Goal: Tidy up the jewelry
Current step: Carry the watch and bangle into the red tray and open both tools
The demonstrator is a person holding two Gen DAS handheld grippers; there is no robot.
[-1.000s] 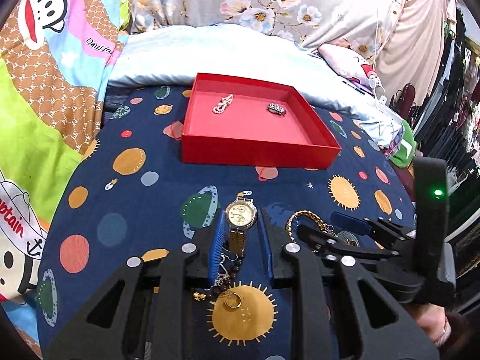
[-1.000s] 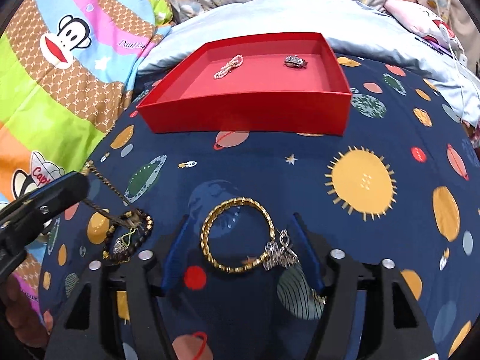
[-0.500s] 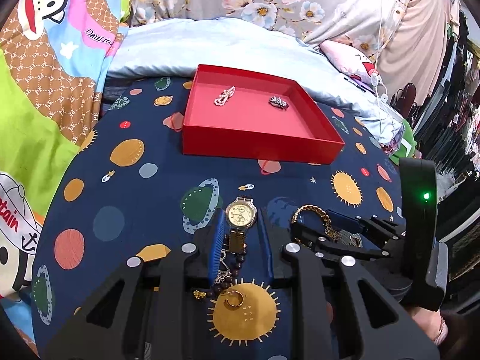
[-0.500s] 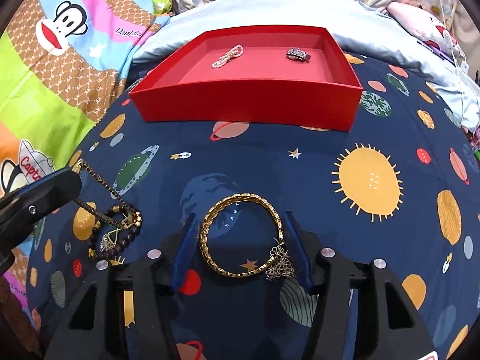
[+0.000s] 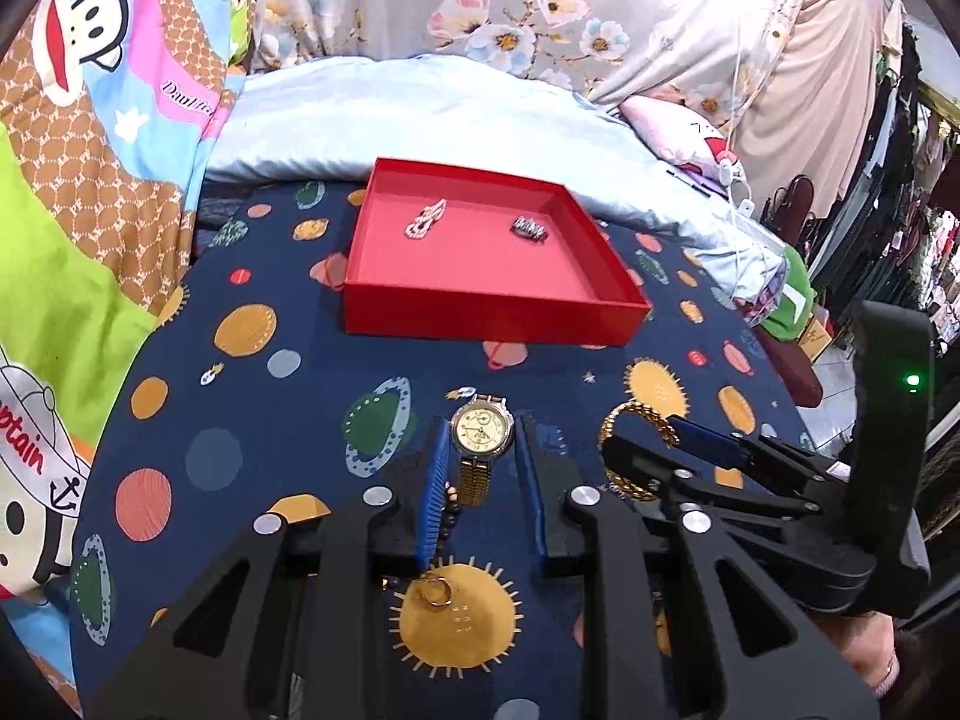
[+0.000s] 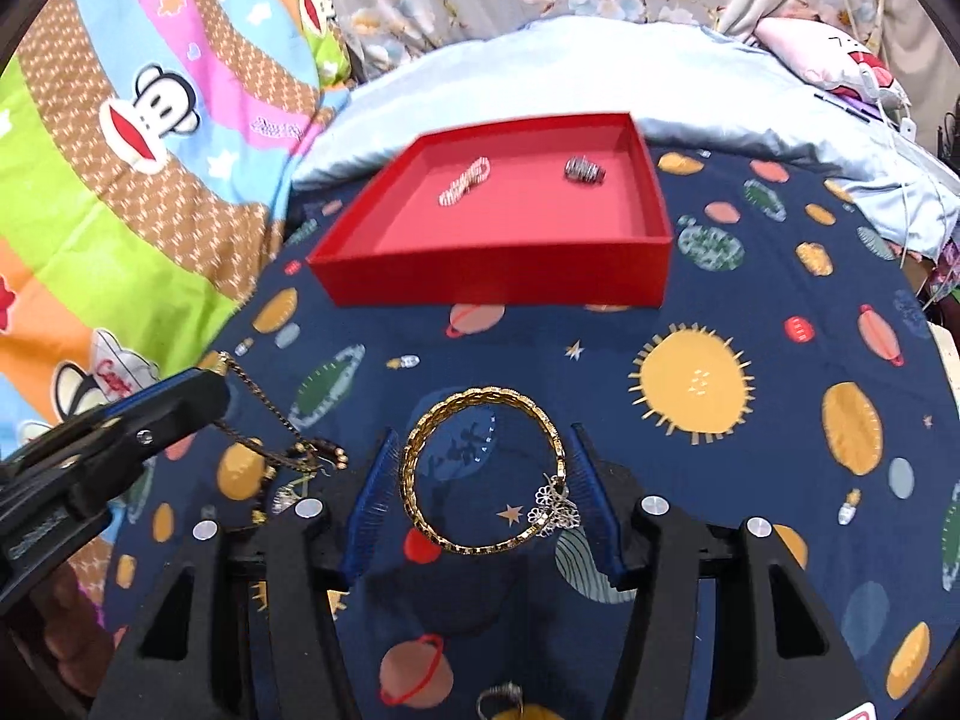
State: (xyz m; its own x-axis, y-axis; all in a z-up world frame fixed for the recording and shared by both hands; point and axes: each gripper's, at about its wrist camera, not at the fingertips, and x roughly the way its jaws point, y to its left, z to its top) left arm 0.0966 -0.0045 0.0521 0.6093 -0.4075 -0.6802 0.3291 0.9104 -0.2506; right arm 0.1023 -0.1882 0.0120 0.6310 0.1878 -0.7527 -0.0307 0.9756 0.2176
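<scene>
A navy bedspread (image 5: 198, 360) printed with planets and suns covers the bed. The left gripper (image 5: 483, 468) has its blue pads (image 5: 433, 492) spread around a gold wristwatch (image 5: 482, 435), not clamping it. The right gripper (image 6: 489, 486) likewise brackets a gold chain bracelet (image 6: 480, 474) with its pads apart, a silver charm (image 6: 555, 510) by the right pad. Ahead of both lies the red tray (image 6: 498, 273), holding a pearl bracelet (image 6: 465, 180) and a silver ring (image 6: 584, 170).
</scene>
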